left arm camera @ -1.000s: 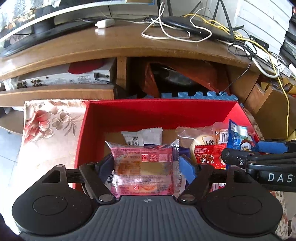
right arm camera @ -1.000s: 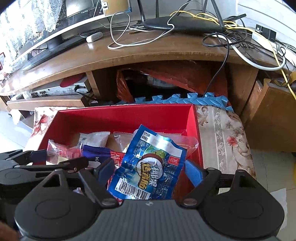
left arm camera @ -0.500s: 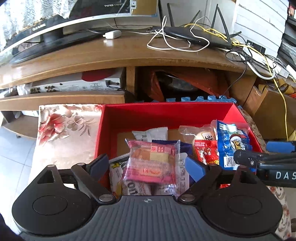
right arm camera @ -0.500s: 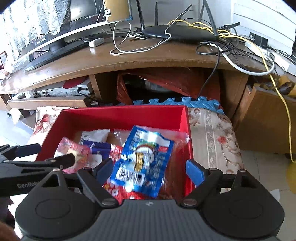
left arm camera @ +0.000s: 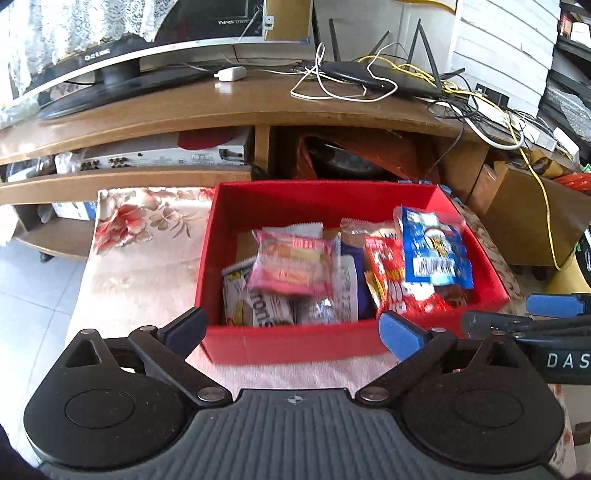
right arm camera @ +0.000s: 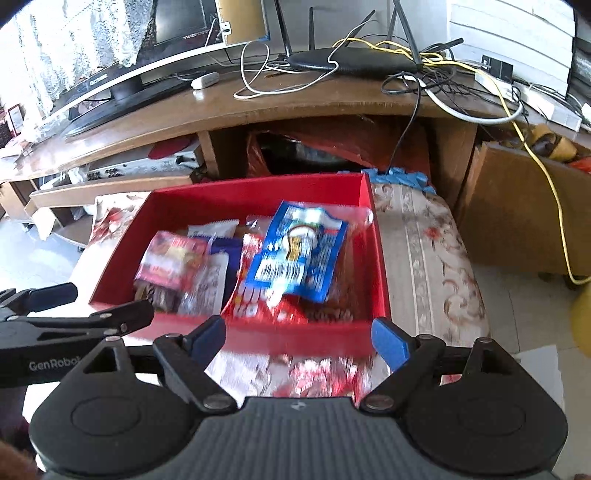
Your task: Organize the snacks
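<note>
Daylight floods both views from about eleven o'clock, where a lace curtain (left arm camera: 74, 26) is blown out white. The desk top (left arm camera: 236, 103) carries pale glare. Fisheye bending curves straight edges strongly toward the rims, and the corners go black. The snack packets (right arm camera: 295, 251) are smeared by motion blur, worse in the right wrist view; the background stays sharper.

Snack packets (right arm camera: 295, 251) in red box (right arm camera: 258, 192) motion-blurred, print unreadable; lower packets mostly buried
</note>
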Demonstrator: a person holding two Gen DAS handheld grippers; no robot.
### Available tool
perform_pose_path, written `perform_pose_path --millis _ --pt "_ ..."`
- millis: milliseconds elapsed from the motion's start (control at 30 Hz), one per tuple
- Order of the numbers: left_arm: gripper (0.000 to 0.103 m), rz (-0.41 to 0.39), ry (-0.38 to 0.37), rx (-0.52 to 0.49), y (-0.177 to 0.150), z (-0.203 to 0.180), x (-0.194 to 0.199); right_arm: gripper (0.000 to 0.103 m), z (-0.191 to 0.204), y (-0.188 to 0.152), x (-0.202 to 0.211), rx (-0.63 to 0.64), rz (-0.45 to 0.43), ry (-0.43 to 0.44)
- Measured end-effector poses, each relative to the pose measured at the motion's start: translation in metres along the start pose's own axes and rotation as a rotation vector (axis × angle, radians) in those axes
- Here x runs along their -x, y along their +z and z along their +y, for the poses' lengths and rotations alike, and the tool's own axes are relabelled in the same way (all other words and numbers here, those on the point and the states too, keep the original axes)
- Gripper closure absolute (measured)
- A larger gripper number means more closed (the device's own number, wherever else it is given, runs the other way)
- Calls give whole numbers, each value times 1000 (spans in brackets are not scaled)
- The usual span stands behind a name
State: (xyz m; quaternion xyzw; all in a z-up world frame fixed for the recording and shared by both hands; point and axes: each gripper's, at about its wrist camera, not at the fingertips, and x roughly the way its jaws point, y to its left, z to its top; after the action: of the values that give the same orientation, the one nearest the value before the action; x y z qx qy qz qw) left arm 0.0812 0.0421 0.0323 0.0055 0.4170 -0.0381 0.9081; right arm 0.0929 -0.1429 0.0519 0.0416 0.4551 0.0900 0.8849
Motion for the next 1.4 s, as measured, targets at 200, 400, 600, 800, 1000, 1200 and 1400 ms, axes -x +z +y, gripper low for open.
perform_pose_path --millis 200,400,600,800,1000,1200,1400 --pt "1 17 -5 -15 -21 -5 13 15 3 -23 20 -7 -5 20" --pt "0 12 0 -14 -38 -6 28 15 9 -43 35 2 -6 19" --pt "1 -34 7 13 -49 -4 47 14 6 -57 43 -10 1 12" --pt "1 -56 96 -50 -51 -14 66 14 9 -63 54 -3 -24 40" --pt "6 -22 74 -9 -52 -11 62 14 10 -65 54 11 -24 48" --pt "6 20 23 39 -54 -5 55 14 9 -65 50 11 -14 56" --pt "6 32 15 52 -53 -5 55 14 7 -64 49 6 -11 69"
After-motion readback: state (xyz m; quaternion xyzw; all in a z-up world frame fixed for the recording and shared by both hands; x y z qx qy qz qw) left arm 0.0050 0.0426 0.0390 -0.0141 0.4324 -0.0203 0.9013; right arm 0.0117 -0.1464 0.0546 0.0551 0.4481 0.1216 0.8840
